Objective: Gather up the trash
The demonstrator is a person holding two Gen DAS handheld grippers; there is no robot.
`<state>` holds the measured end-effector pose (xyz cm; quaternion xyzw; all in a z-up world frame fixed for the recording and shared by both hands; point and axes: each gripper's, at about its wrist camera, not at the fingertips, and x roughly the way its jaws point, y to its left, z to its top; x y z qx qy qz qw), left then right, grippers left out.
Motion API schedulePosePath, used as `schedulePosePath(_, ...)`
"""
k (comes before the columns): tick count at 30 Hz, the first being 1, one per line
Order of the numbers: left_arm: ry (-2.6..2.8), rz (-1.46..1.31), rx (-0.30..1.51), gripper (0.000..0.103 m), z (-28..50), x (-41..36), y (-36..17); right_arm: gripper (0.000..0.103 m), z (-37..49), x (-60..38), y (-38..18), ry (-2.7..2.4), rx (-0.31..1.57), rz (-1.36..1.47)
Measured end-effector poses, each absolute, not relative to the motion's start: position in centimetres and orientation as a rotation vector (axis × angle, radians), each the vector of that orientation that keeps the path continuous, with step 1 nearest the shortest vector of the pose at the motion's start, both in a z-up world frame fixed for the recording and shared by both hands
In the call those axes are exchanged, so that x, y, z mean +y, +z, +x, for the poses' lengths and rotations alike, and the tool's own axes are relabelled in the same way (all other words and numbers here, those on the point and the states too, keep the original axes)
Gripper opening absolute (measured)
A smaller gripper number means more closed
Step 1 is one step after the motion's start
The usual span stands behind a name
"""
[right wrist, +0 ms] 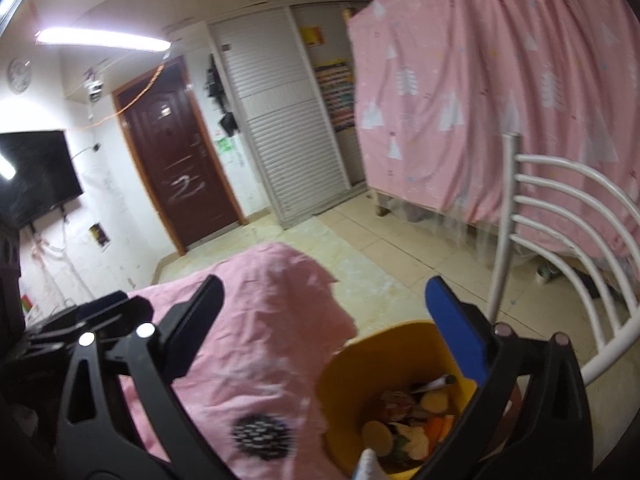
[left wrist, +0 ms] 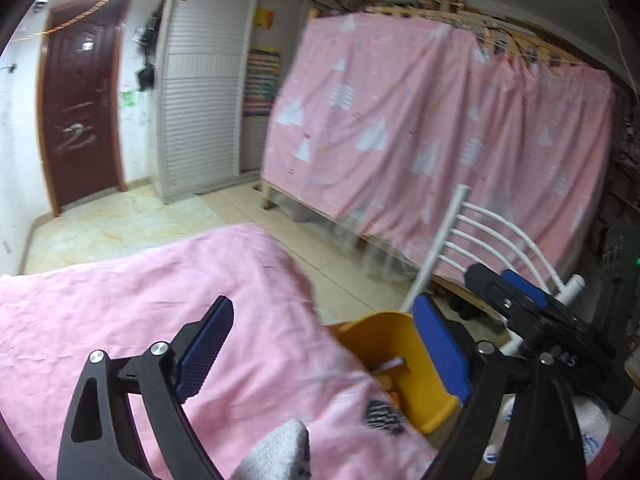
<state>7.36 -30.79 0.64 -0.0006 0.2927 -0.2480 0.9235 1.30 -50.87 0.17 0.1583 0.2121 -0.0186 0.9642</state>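
A yellow bin [right wrist: 352, 392] stands beside a surface covered with a pink cloth [right wrist: 264, 328]. It holds several scraps of trash [right wrist: 404, 424]: round slices, orange bits and a dark stick. My right gripper [right wrist: 324, 316] is open and empty, above the bin's near rim. The bin also shows in the left wrist view [left wrist: 384, 344], at the cloth's right edge. My left gripper [left wrist: 324, 344] is open and empty above the pink cloth [left wrist: 140, 300]. The right gripper [left wrist: 516, 296] shows at the right of that view. The left gripper [right wrist: 100, 308] shows at the left of the right wrist view.
A white metal chair back [right wrist: 560, 216] stands right of the bin. Behind it hangs a pink curtain [left wrist: 420, 120] over a wooden bed frame. A brown door [right wrist: 180, 160], a white louvred wardrobe [right wrist: 288, 120] and a wall TV [right wrist: 36, 172] lie beyond a tiled floor [right wrist: 380, 256].
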Motion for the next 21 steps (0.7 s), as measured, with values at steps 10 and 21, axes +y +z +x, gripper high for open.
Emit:
schedulePosePath(10, -0.239, 0.004, 0.5, 0.086, 6.0, -21.7, 2.4, 0.097, 2.4, -43.2, 1.4, 0.121, 0.42, 0.254)
schedulePosePath(21, -0.036, -0.026, 0.454, 0.086, 4.2, -14.4, 4.0, 0.097, 3.0, -35.9, 2.6, 0.269, 0.393, 0.191)
